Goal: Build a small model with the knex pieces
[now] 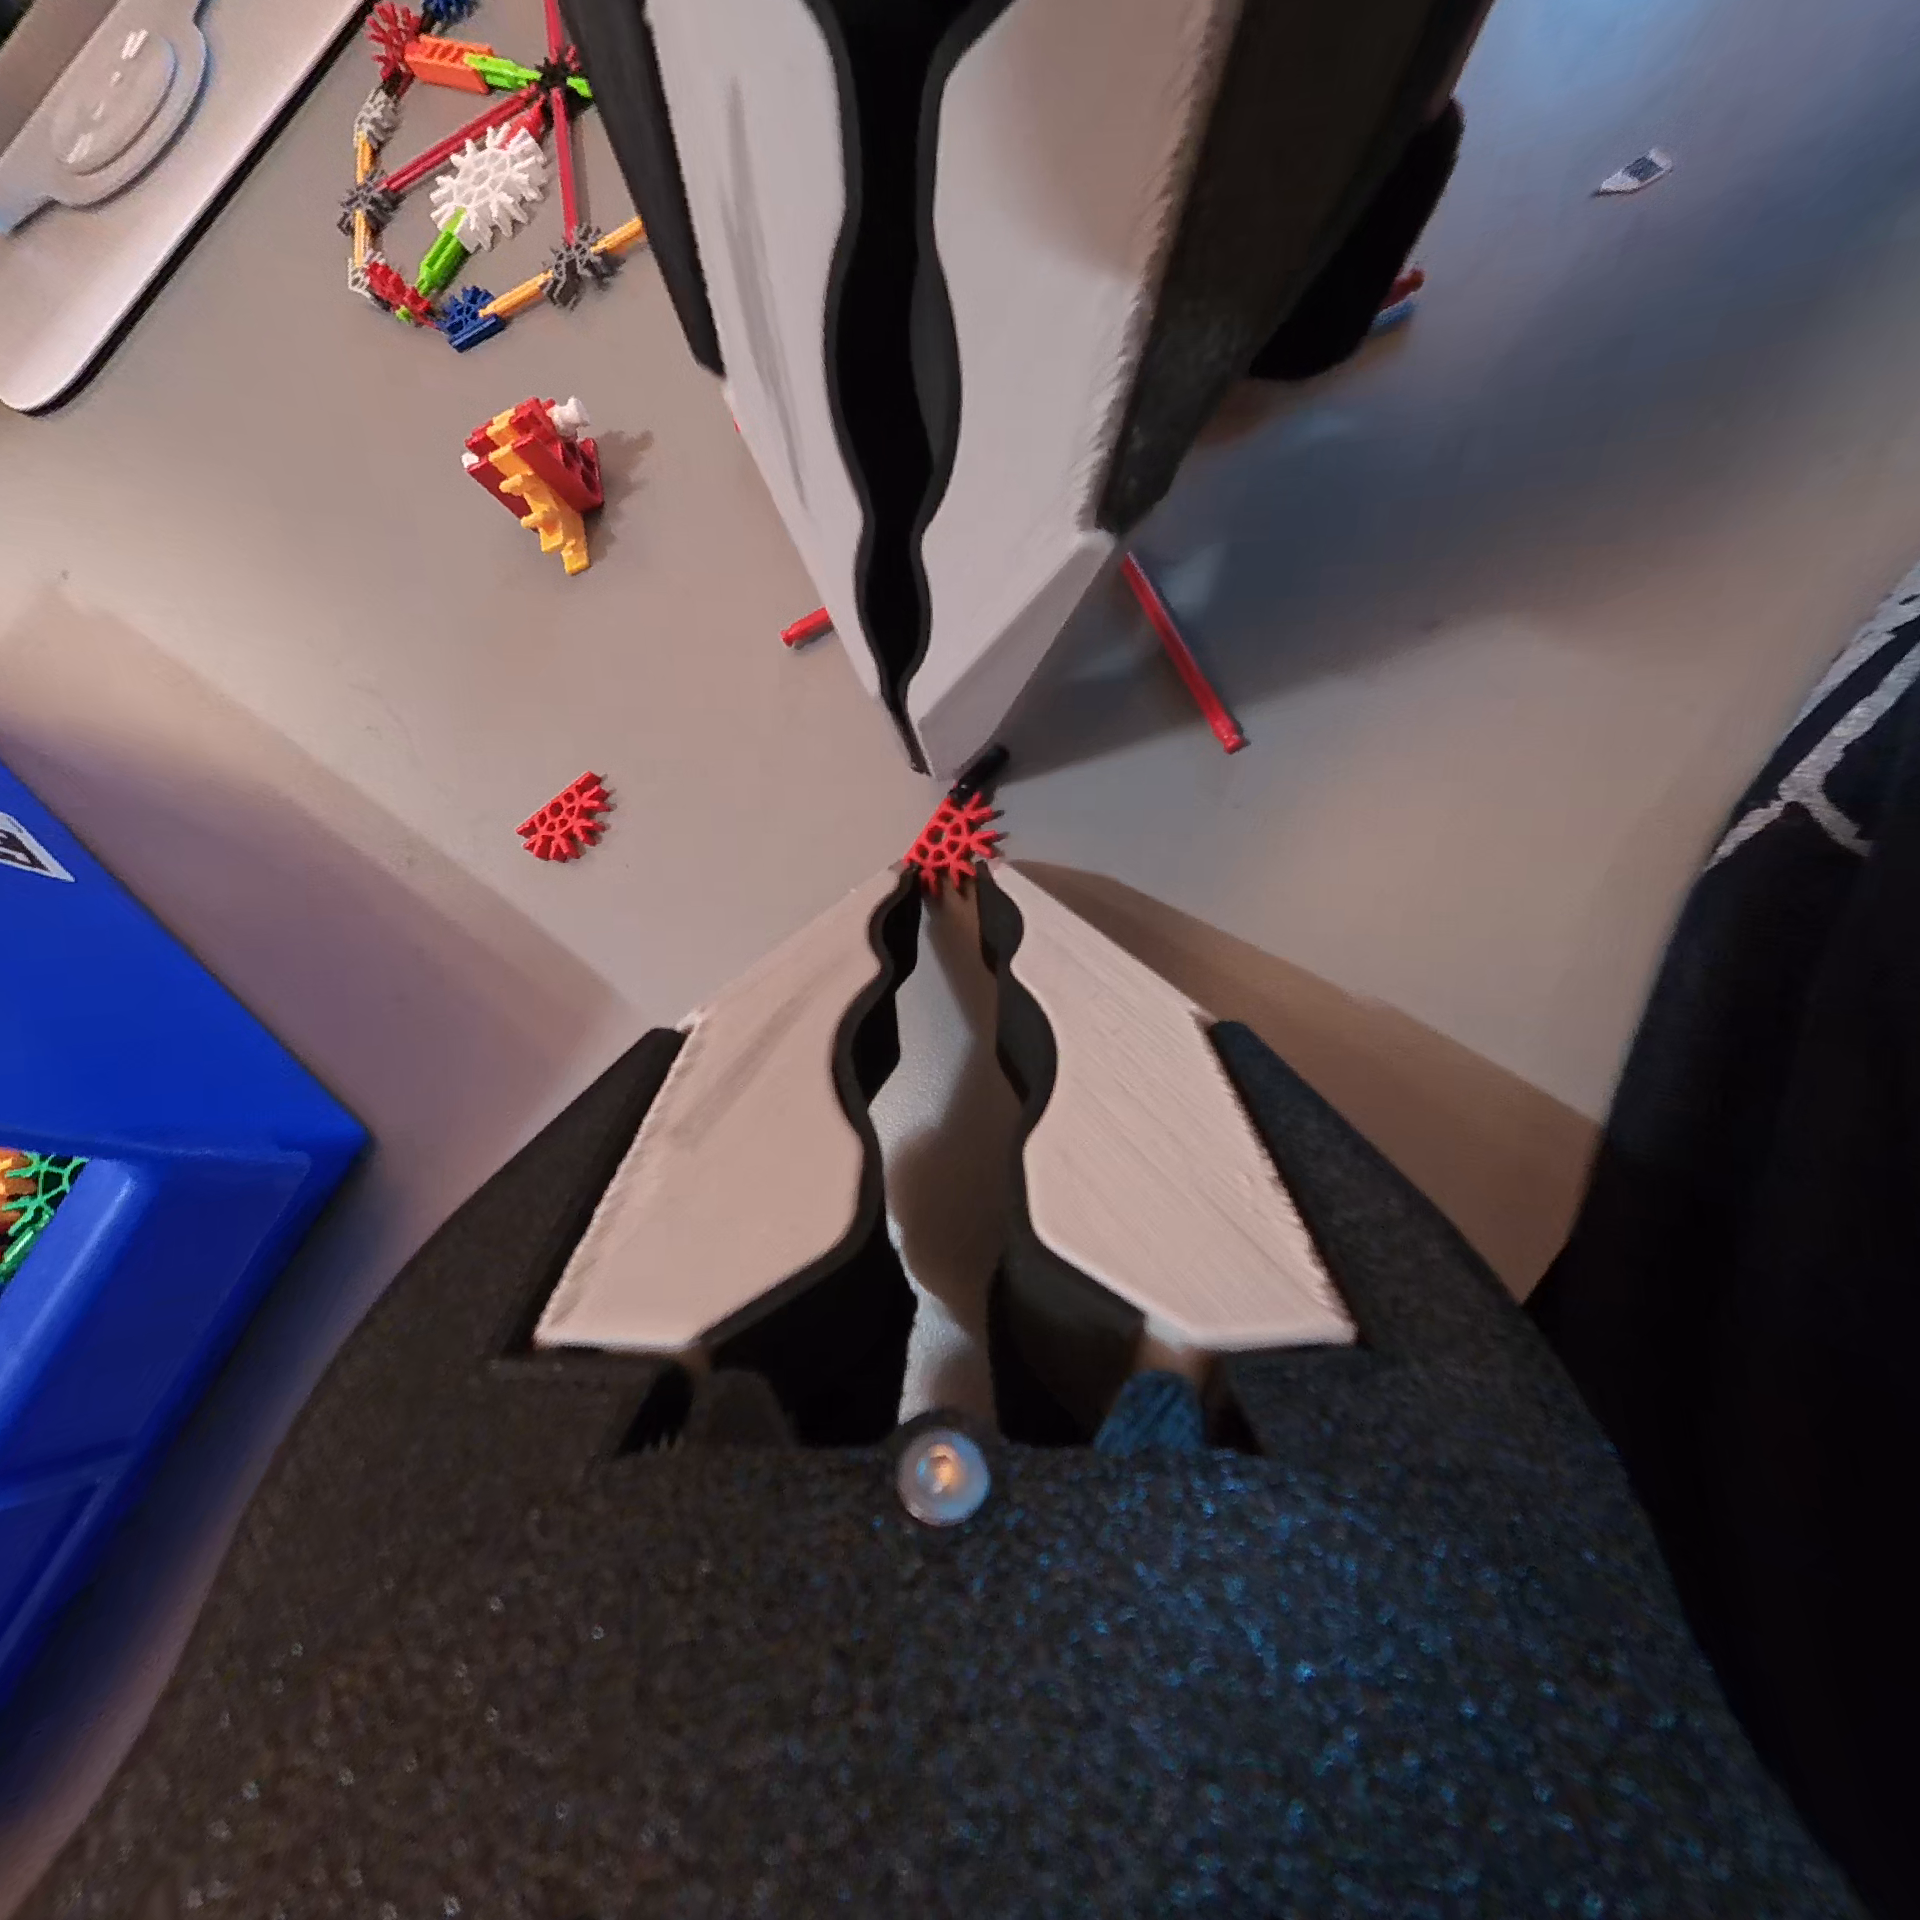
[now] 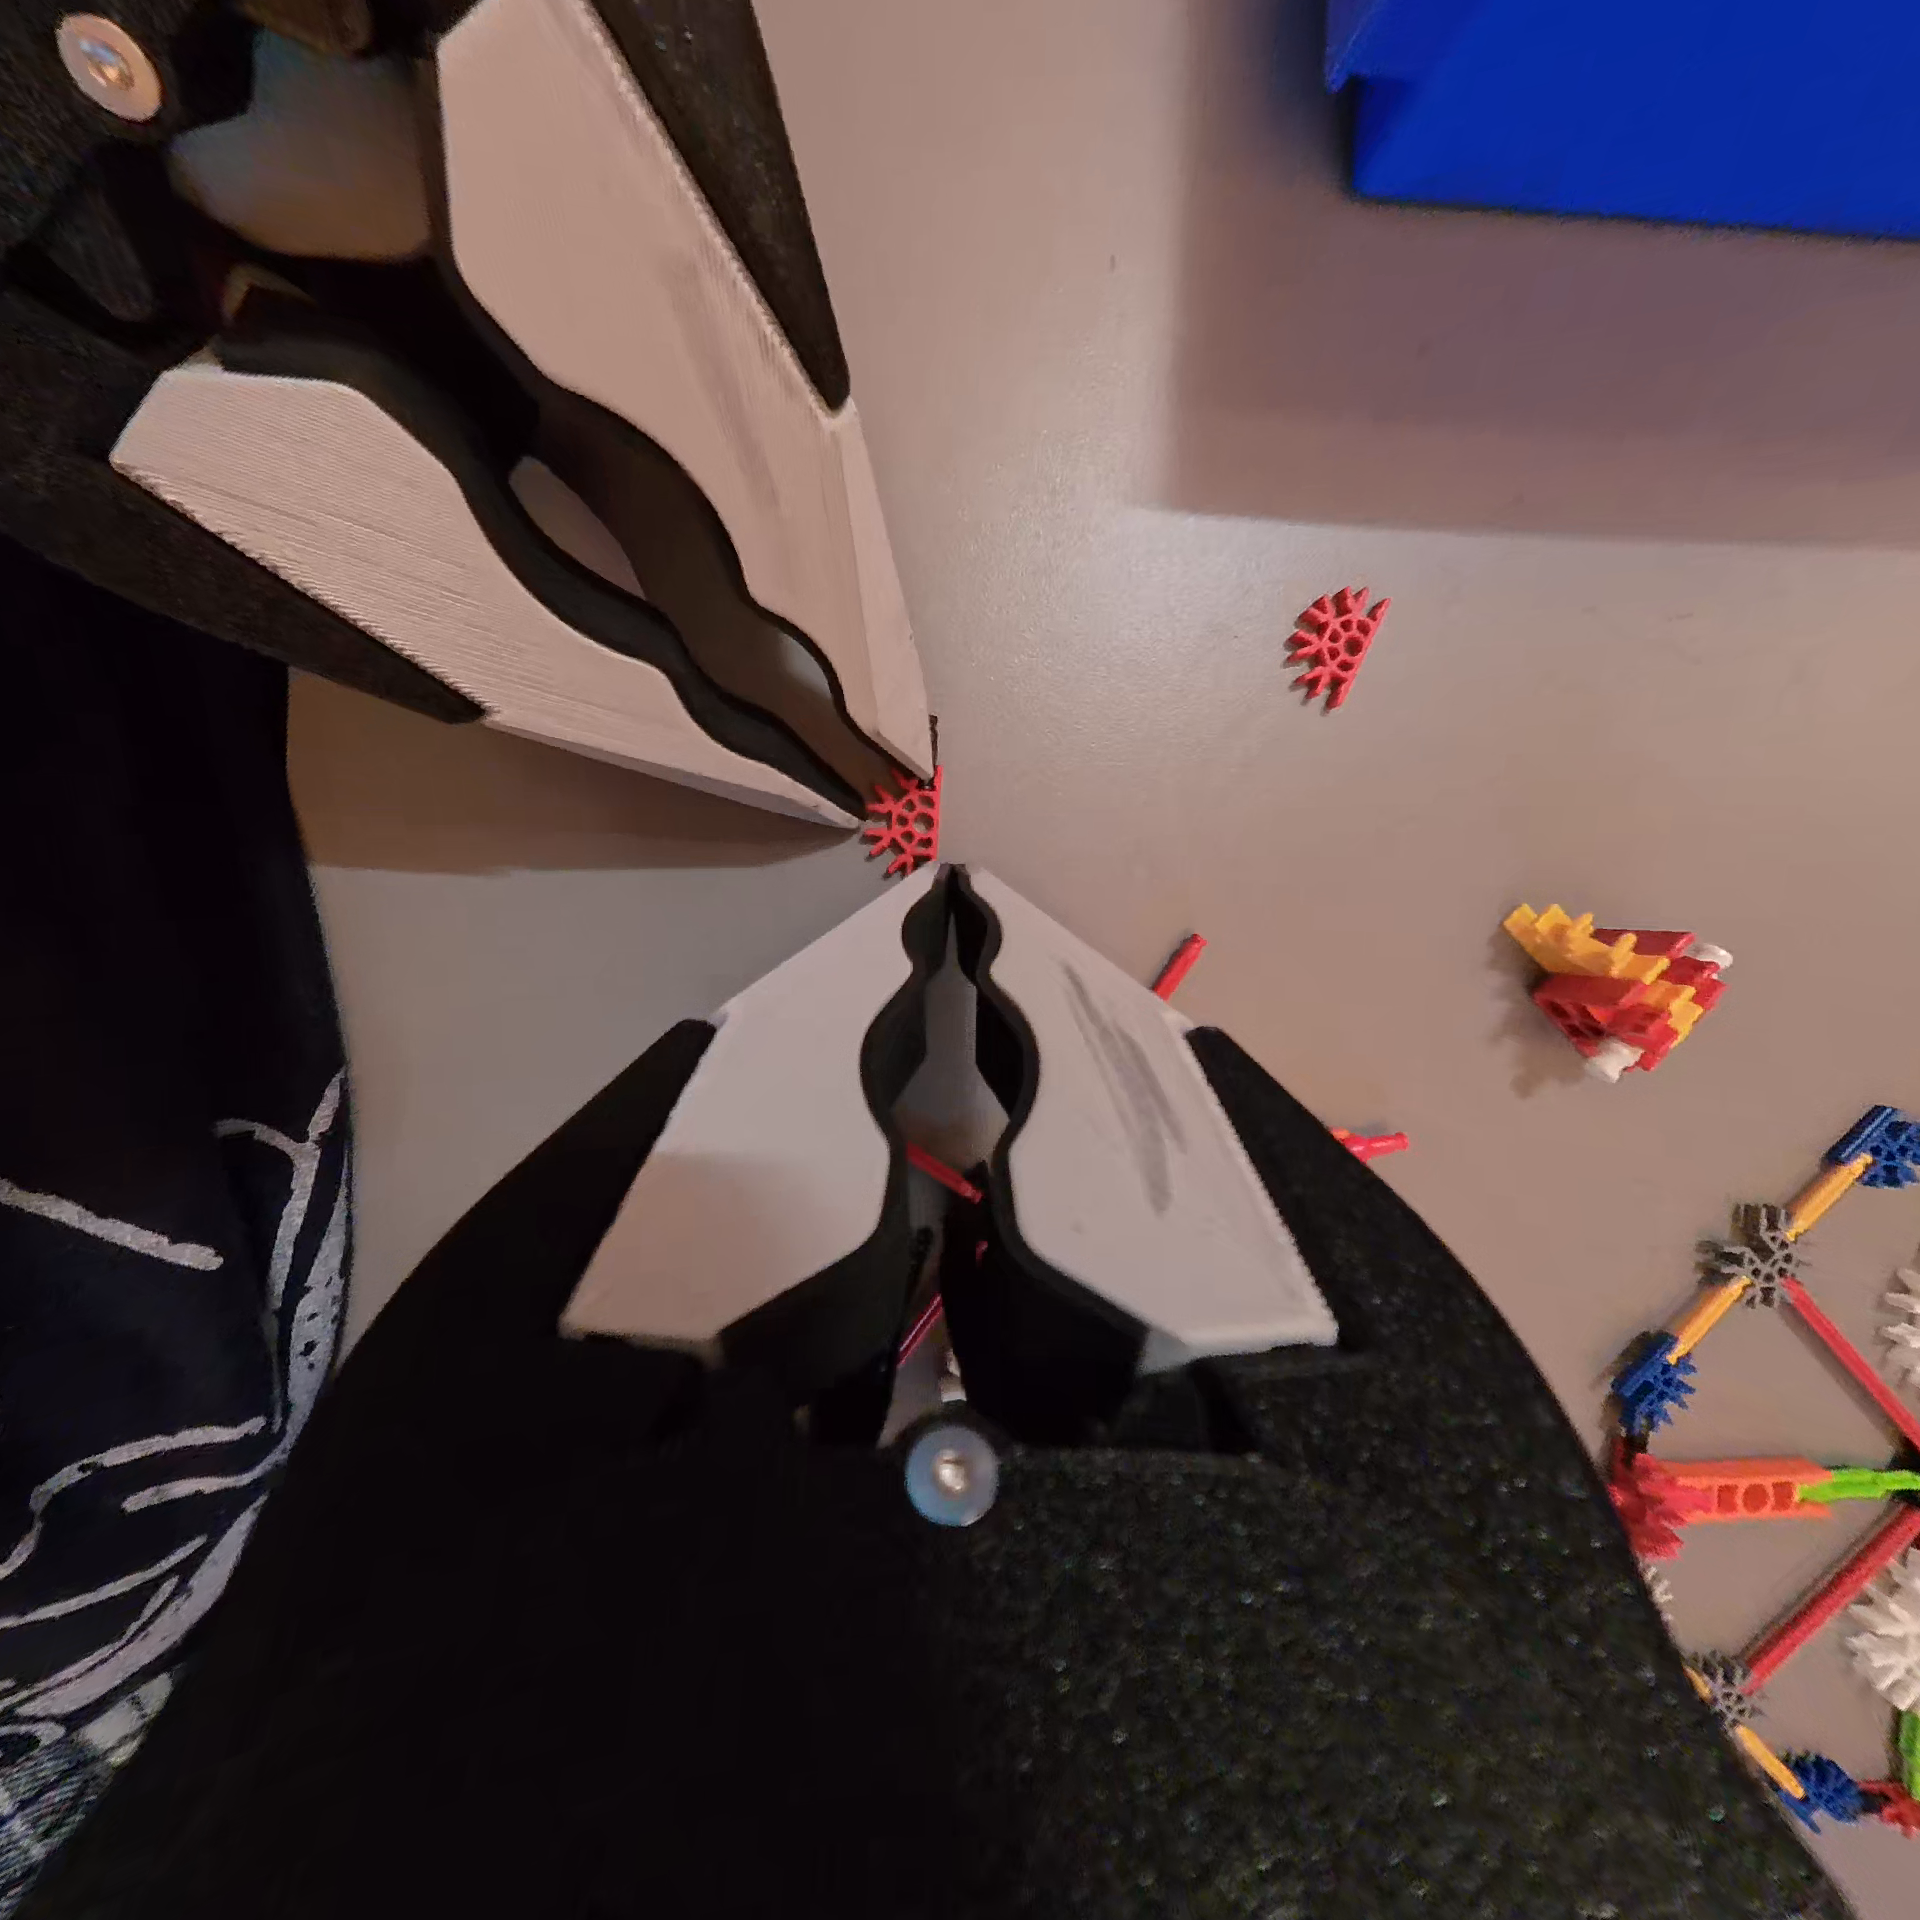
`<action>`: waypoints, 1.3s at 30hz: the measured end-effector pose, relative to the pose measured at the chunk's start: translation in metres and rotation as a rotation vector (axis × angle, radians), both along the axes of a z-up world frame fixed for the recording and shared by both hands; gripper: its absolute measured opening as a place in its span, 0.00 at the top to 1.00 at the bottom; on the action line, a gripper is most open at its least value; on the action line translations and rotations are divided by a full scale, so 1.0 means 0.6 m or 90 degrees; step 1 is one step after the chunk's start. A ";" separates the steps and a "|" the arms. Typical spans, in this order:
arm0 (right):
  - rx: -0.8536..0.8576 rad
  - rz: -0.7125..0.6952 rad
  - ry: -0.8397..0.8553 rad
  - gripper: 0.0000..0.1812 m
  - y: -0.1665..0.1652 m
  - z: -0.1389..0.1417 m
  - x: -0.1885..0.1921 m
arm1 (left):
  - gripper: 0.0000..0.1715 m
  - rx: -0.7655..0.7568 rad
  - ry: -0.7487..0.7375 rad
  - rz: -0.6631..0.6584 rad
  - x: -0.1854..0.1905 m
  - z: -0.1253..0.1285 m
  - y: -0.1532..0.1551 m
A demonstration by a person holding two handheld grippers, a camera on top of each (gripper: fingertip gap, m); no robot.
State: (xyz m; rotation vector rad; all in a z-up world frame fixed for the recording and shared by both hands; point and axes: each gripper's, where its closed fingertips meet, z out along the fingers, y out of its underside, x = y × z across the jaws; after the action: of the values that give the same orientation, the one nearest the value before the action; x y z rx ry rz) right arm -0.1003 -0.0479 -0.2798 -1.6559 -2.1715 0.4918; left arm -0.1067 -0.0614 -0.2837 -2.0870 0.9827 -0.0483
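My left gripper (image 1: 951,883) is shut on a small red snowflake-shaped connector (image 1: 951,840) and holds it just above the grey table (image 1: 1351,883). My right gripper (image 2: 951,878) is shut, its tips almost touching the connector (image 2: 906,821). I cannot tell whether it pinches anything; a tiny dark bit shows at its tip in the left wrist view. The right gripper (image 1: 925,753) comes down from the top of the left wrist view. The left gripper (image 2: 883,795) enters the right wrist view from the upper left.
A second red connector (image 1: 566,818) lies loose on the table. Nearby are a red and yellow clump of pieces (image 1: 540,478), a rod-and-connector frame (image 1: 468,177), red rods (image 1: 1179,655) and a blue bin (image 1: 156,1143). A person's dark clothing (image 1: 1787,1039) borders the table. Both grippers' tips are close together, under 4 cm apart.
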 end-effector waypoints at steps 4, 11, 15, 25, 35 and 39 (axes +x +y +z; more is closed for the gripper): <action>-0.004 0.004 0.000 1.00 -0.002 0.003 0.003 | 0.94 -0.001 -0.001 0.000 0.000 0.000 0.000; -0.012 0.004 -0.005 1.00 -0.004 -0.005 0.005 | 0.94 -0.002 -0.001 0.000 0.000 0.000 0.000; -0.009 0.004 -0.010 1.00 -0.001 -0.009 0.005 | 0.94 -0.002 -0.002 -0.001 0.000 0.000 0.000; 0.000 -0.009 -0.001 1.00 0.007 0.000 0.003 | 0.95 -0.005 -0.004 -0.005 0.002 -0.001 -0.001; -0.011 0.000 0.003 1.00 0.000 0.002 0.006 | 0.95 -0.004 -0.003 -0.004 0.002 -0.001 -0.001; -0.010 0.004 0.001 1.00 -0.004 -0.002 0.005 | 0.95 -0.005 -0.003 -0.005 0.002 -0.001 -0.001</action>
State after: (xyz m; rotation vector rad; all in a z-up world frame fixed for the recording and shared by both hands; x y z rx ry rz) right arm -0.0974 -0.0501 -0.2812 -1.6560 -2.1774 0.5128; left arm -0.1055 -0.0621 -0.2844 -2.0892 0.9890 -0.0605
